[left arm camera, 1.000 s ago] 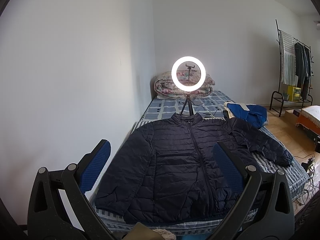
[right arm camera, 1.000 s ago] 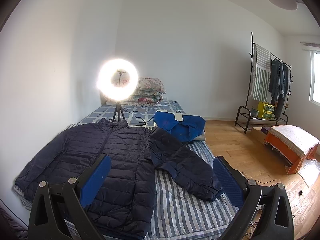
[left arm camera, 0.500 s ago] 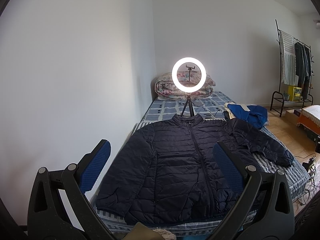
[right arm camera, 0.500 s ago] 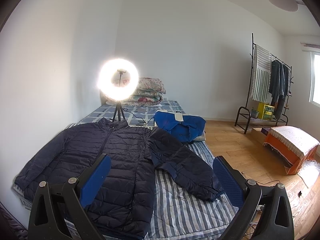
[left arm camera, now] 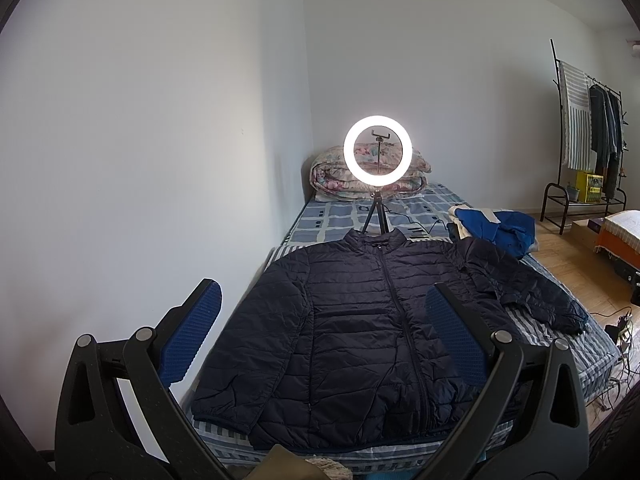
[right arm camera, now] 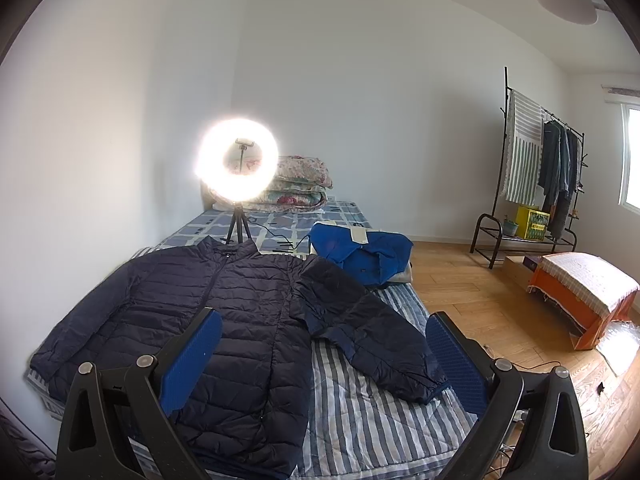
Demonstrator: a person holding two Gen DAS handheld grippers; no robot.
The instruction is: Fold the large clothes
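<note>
left gripper point(left arm camera: 322, 330): fingers spread wide, blue pads holding nothing, held above the near end of the bed.
right gripper point(right arm camera: 324, 360): fingers wide apart too, empty, above the jacket's lower right part.
puffer jacket point(left arm camera: 360, 340): navy, quilted, zipped up, lying flat and face up on the bed, collar toward the ring light; one sleeve lies along the wall-side edge, the other sleeve point(right arm camera: 372, 332) angles out across the striped sheet.
bed point(right arm camera: 360, 420): striped sheet under the jacket, blue checked cover farther back.
ring light point(left arm camera: 378, 151): lit, on a small tripod just beyond the collar.
blue garment point(right arm camera: 360, 256): crumpled beside the jacket's shoulder.
folded quilts point(right arm camera: 304, 188): stacked at the bed's head.
clothes rack point(right arm camera: 540, 168): by the far wall, well apart.
</note>
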